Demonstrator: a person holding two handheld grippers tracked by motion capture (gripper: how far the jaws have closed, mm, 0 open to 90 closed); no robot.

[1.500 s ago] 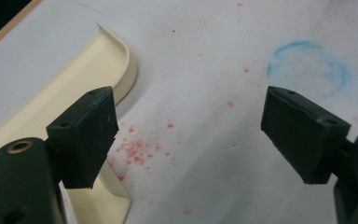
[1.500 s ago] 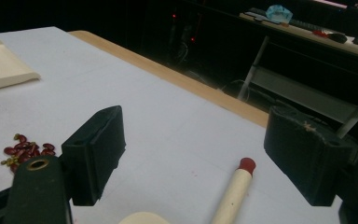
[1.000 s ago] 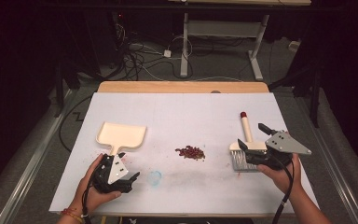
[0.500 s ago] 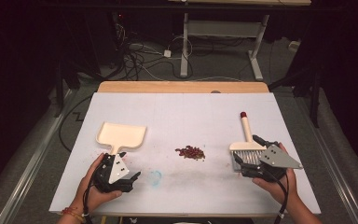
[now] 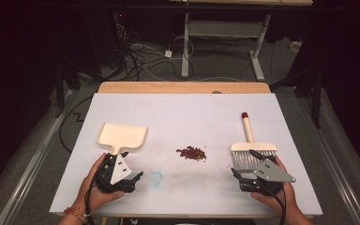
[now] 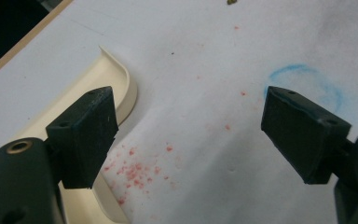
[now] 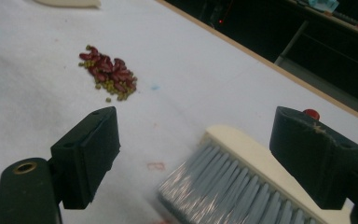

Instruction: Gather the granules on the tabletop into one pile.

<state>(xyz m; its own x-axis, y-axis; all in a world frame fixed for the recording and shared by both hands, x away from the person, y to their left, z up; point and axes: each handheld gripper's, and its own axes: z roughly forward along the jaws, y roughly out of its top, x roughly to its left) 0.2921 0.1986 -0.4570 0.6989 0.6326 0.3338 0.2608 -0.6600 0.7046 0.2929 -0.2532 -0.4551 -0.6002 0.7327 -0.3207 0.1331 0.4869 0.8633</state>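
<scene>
The light, stiff brush point(image 5: 251, 150), beside the beans point(image 5: 191, 153), is best taken by its handle; both hand-held grippers point(image 5: 251, 180) are held apart, empty.

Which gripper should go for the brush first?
Right. The right gripper sits open just behind the brush, bristles between its jaws in the right gripper view. The left gripper is open across the table, by the dustpan.

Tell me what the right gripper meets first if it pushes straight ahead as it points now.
Likely the brush: its grey bristles lie just ahead between the open right gripper's fingers. The beans sit farther off, to the side.
</scene>
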